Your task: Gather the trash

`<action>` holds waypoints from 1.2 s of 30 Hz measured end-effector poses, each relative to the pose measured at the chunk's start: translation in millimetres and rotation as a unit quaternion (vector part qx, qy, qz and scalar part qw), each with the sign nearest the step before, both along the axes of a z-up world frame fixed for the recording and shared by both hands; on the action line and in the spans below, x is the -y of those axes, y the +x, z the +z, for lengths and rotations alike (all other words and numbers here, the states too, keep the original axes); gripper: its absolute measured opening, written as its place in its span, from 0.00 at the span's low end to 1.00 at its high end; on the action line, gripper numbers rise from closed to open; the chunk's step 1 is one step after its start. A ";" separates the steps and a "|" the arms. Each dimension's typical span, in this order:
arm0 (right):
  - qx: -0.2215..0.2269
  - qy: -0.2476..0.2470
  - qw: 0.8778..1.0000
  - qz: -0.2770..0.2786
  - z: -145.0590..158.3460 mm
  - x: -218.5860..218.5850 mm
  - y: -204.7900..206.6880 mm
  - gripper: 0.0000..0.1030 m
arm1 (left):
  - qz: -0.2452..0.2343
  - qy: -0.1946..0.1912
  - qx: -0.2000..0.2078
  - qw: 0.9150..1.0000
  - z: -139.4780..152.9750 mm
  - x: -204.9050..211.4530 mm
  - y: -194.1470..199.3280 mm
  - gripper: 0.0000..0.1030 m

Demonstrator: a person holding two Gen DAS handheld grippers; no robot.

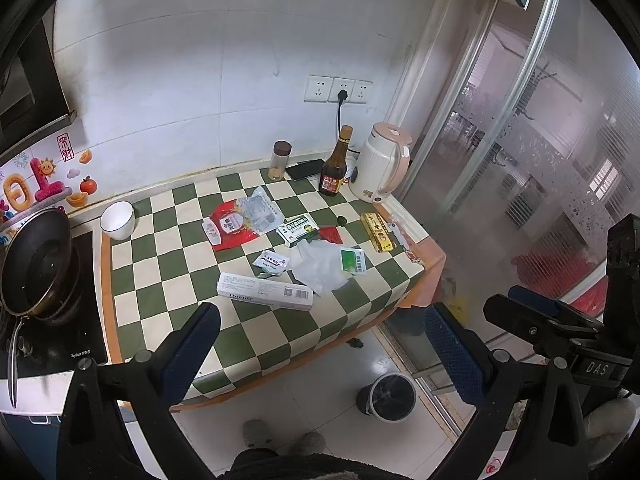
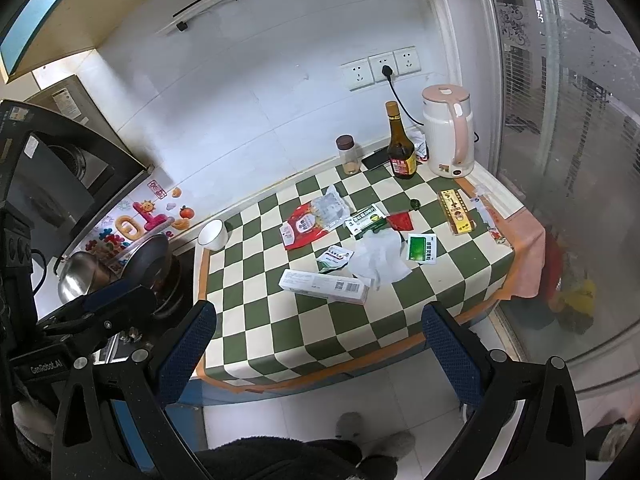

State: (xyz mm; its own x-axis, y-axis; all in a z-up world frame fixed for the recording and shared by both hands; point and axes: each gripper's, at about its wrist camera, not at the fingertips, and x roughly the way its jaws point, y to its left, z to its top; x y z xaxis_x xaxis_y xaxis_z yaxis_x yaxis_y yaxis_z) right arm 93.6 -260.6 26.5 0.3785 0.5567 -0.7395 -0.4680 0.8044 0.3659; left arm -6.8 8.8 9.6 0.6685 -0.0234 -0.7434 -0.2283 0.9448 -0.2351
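Trash lies on a green-and-white checked tabletop (image 1: 248, 344): a long white box (image 1: 265, 291) (image 2: 323, 286), a crumpled tissue (image 1: 318, 266) (image 2: 378, 258), a red packet (image 1: 232, 227) (image 2: 304, 226), a green medicine box (image 1: 298, 231) (image 2: 366, 220), small sachets (image 1: 271, 263) (image 1: 353, 260) and a yellow box (image 1: 377, 231) (image 2: 456, 211). A bin (image 1: 390, 396) stands on the floor below the table's right corner. My left gripper (image 1: 320, 352) is open and empty, above the table's near edge. My right gripper (image 2: 320, 356) is open and empty, also short of the near edge. The right gripper also shows in the left wrist view (image 1: 532, 308).
A white bowl (image 1: 117, 220), a jar (image 1: 280, 160), a phone (image 1: 306, 169), a brown bottle (image 1: 334, 168) and a white kettle (image 1: 382, 168) stand along the back. A pan (image 1: 38, 264) sits on the stove at left. A glass door (image 1: 540, 160) closes the right side.
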 end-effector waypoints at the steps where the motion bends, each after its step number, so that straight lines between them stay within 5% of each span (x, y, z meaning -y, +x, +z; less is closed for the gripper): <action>1: 0.001 0.000 1.000 0.001 0.1 -1.3 -2.0 1.00 | 0.000 -0.001 0.001 1.000 -1.1 0.4 -0.5 1.00; 36: 0.001 0.003 1.000 0.011 3.1 -10.4 -7.3 1.00 | 0.003 -0.001 0.004 1.000 -1.8 -3.0 -4.6 1.00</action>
